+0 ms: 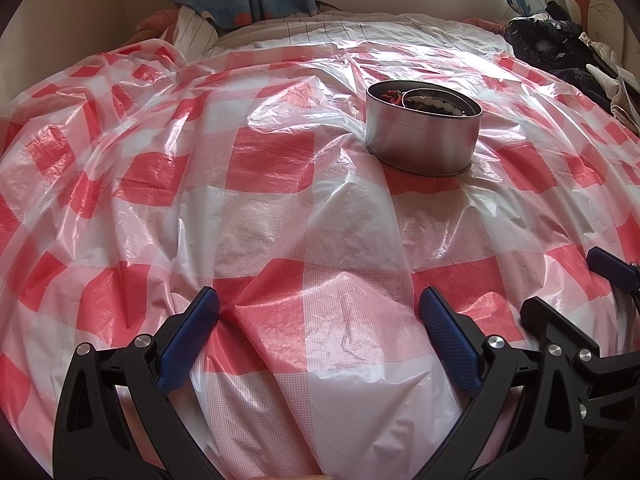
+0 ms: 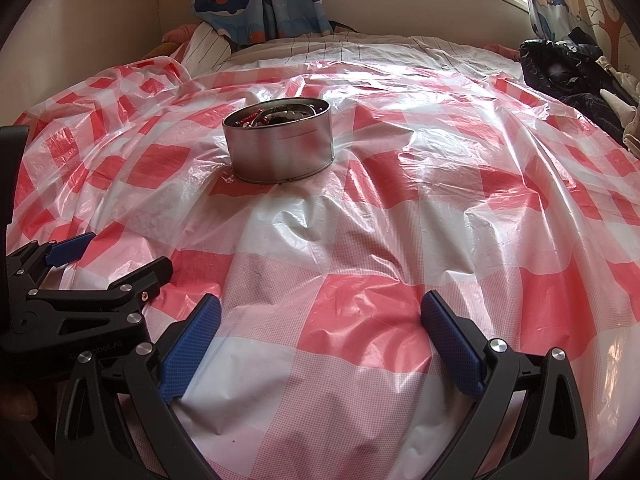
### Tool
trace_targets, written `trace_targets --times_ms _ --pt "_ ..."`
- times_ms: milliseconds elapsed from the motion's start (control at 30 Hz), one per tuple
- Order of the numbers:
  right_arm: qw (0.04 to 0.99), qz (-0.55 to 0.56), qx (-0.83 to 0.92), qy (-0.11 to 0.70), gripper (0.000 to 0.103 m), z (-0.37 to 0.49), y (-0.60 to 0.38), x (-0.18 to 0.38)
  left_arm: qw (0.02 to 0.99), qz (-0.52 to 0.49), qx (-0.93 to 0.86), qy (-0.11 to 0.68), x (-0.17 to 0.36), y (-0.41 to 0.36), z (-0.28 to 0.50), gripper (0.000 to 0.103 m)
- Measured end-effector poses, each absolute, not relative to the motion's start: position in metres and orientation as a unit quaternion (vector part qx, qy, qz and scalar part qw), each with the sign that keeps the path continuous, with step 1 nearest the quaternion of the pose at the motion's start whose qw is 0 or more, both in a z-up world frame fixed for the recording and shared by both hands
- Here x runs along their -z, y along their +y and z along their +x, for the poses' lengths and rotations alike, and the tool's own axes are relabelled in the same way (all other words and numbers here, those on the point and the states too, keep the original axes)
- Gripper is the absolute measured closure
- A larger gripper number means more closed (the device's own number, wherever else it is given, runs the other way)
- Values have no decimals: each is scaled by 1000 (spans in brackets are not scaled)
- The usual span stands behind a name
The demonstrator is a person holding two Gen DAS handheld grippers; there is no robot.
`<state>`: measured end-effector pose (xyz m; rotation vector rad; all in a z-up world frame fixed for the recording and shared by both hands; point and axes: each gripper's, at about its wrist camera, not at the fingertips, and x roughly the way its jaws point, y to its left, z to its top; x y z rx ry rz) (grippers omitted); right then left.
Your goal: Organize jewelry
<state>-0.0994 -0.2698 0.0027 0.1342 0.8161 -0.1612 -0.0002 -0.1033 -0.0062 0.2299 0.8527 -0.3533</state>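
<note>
While both grippers hang low over the bed with nothing between their pads, the round metal tin (image 1: 423, 128) sits well ahead of them on the red-and-white checked plastic sheet (image 1: 280, 208), its weight pressing a shallow dimple into the soft bedding beneath. Inside it, a strand of pale beads (image 1: 430, 103) curls along the far wall and something red (image 1: 394, 98) is bunched at the left; the rest of the contents are too dark to make out. The left gripper (image 1: 318, 310) has its jaws spread wide and empty, and the right gripper (image 2: 320, 314) likewise stands wide open, the two tools just beside each other. Judging by look, the tin is stiff, light and smooth-sided — a pinch across its curved wall would likely slip or skid it over the slick plastic, so a grip over the rim, one pad inside and one outside, seems the surer hold if it needs steadying. The jewelry itself should be limp and tangle-prone: beads roll under the pads, so taking the strand across its cord between two beads, rather than on a bead's crown, looks safest — and lifting slowly would show whether the red piece is snagged with it
</note>
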Motion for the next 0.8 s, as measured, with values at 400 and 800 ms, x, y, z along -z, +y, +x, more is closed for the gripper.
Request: trace_targets --times_ms 400,800 --pt "913 65 78 396 7 -99 -269 -3 887 104 175 415 10 -104 0 7" --pt "913 64 79 396 7 -99 -269 -3 887 104 175 415 10 -105 0 7"
